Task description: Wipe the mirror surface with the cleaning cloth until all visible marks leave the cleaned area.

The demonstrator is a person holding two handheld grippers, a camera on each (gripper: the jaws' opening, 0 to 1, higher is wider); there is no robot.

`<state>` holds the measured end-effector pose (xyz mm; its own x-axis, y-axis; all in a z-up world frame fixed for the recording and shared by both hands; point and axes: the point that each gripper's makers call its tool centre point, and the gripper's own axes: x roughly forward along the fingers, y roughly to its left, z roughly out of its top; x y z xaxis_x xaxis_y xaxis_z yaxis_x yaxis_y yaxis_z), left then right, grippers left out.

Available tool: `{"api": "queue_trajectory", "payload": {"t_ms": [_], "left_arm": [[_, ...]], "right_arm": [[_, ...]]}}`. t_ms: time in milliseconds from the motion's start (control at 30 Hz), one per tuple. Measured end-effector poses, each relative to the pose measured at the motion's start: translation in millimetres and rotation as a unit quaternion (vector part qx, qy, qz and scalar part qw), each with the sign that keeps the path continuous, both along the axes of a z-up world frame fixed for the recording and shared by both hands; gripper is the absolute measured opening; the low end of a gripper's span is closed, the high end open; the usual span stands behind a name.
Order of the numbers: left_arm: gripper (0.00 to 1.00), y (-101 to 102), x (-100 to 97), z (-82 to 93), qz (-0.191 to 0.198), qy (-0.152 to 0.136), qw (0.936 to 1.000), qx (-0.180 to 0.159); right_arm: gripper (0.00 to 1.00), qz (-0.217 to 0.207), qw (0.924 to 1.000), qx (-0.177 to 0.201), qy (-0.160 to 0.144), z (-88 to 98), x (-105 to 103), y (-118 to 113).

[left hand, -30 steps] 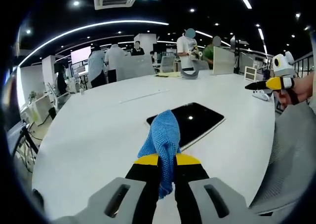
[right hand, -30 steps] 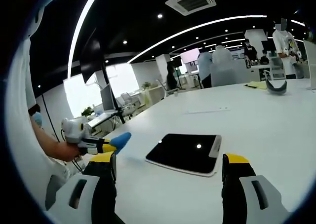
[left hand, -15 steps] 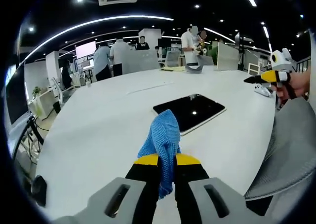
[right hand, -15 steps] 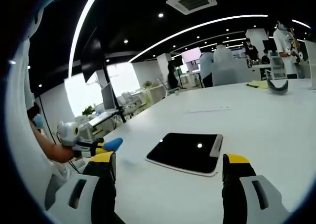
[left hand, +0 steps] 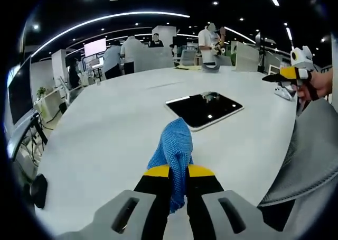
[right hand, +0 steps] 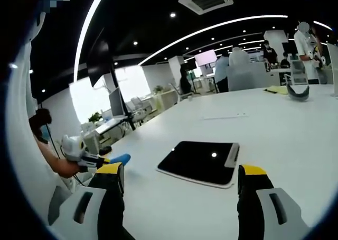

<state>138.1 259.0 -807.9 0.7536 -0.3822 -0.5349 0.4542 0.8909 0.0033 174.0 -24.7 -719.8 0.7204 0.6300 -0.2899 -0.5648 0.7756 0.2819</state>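
A mirror (left hand: pixel 203 109) lies on the white table (left hand: pixel 105 134).

Open-plan office: desks (right hand: pixel 158 100), monitors (right hand: pixel 115 103).

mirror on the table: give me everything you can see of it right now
The mirror is a flat, dark, glossy rectangle with rounded corners and a thin pale edge, plus a lighter grey strip along one short end. It lies face up on the white table, reflecting the dark ceiling and a ceiling light as a small bright dot. Any marks on it are too small to make out. Nothing touches it: the blue cloth, pinched in the left gripper, is held short of the mirror's near edge, and the right gripper hangs open nearby.
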Motion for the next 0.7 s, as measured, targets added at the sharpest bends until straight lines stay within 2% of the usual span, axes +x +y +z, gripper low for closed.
{"api": "queue_trajectory", "payload": {"t_ms": [700], "left_arm": [[0.08, 6.7, -12.3, -26.0, 0.007, 0.032, 0.9994, 0.013]], "right_arm": [[0.88, -0.002, 1.0000, -0.005, 0.004, -1.2, -1.0, -2.7]]}}
